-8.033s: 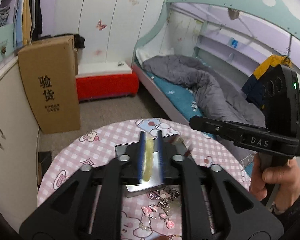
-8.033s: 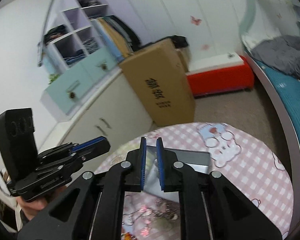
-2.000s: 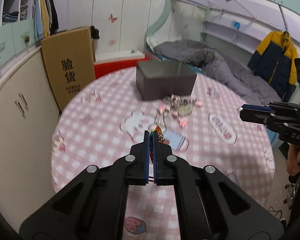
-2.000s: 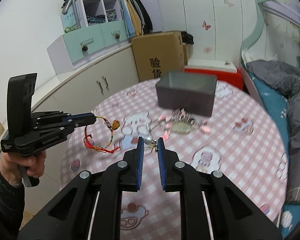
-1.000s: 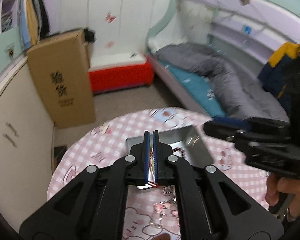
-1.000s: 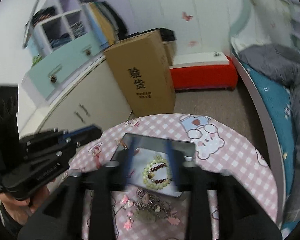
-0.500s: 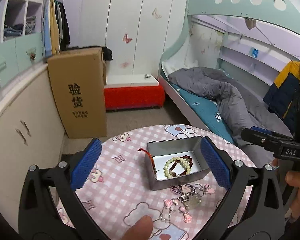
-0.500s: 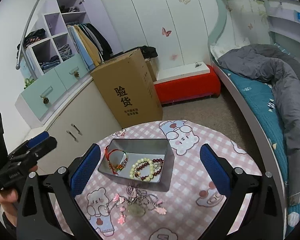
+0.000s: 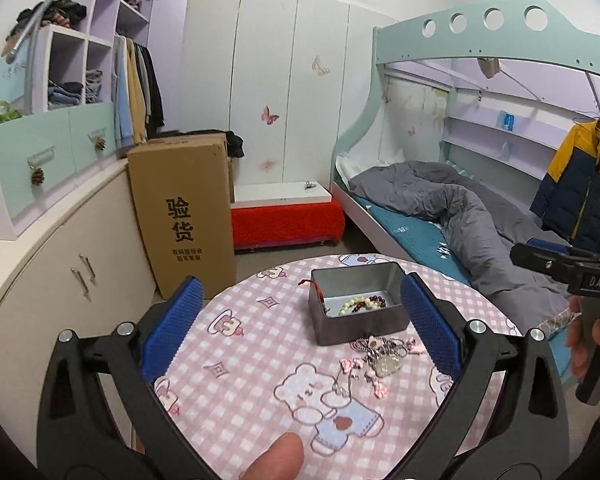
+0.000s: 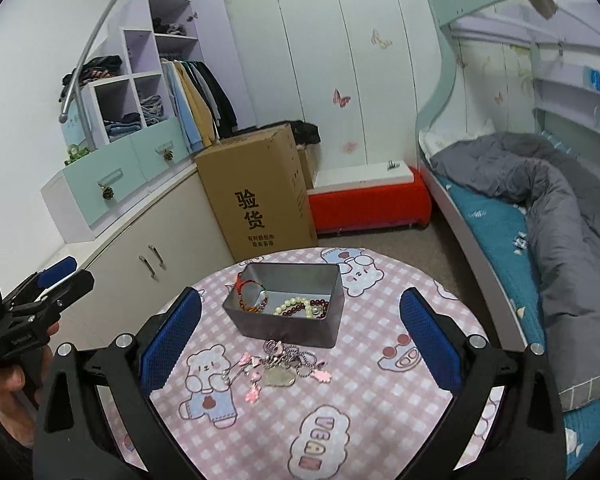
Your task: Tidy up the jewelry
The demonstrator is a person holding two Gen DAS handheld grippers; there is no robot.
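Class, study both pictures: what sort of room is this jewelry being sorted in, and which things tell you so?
Most likely a child's bedroom: a bunk bed with a grey duvet, an open wardrobe of hanging clothes, and butterfly stickers on the wall.

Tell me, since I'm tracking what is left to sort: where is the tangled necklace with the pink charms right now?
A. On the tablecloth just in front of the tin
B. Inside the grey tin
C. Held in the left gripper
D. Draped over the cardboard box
A: the necklace lies on the tablecloth against the front of the tin, and both grippers are open and empty.
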